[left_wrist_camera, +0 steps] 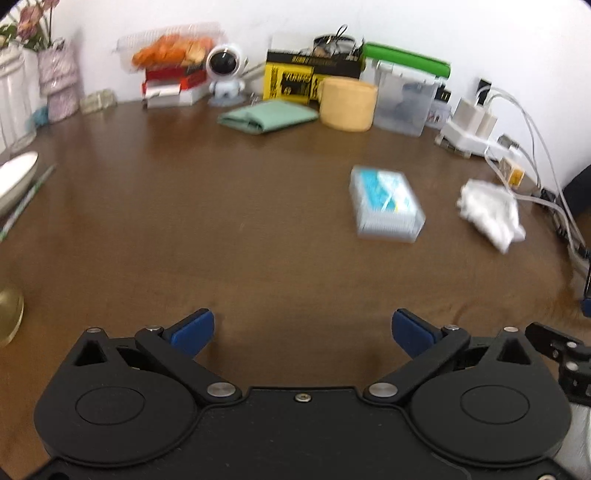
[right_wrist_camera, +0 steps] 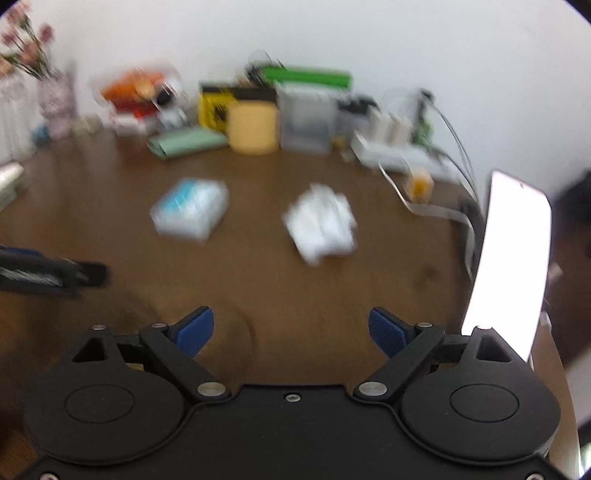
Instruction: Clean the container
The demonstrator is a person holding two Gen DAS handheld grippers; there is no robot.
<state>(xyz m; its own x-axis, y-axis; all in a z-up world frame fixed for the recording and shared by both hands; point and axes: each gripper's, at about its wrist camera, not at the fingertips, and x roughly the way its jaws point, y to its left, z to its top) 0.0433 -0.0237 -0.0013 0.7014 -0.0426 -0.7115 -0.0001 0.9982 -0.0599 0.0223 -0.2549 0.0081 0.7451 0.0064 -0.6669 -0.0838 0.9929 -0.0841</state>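
mostly bare brown table [left_wrist_camera: 184, 229], clutter along white wall [left_wrist_camera: 443, 33]

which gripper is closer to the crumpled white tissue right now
Right. The tissue lies almost straight ahead of the open right gripper; from the open left gripper it sits far off to the right.

Yellow cup [left_wrist_camera: 348, 104], green cloth [left_wrist_camera: 269, 116]

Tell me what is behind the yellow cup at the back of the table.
Behind the yellow cup stands a yellow and black box, with a clear plastic bin to its right. The cup hides the lower right of the box.
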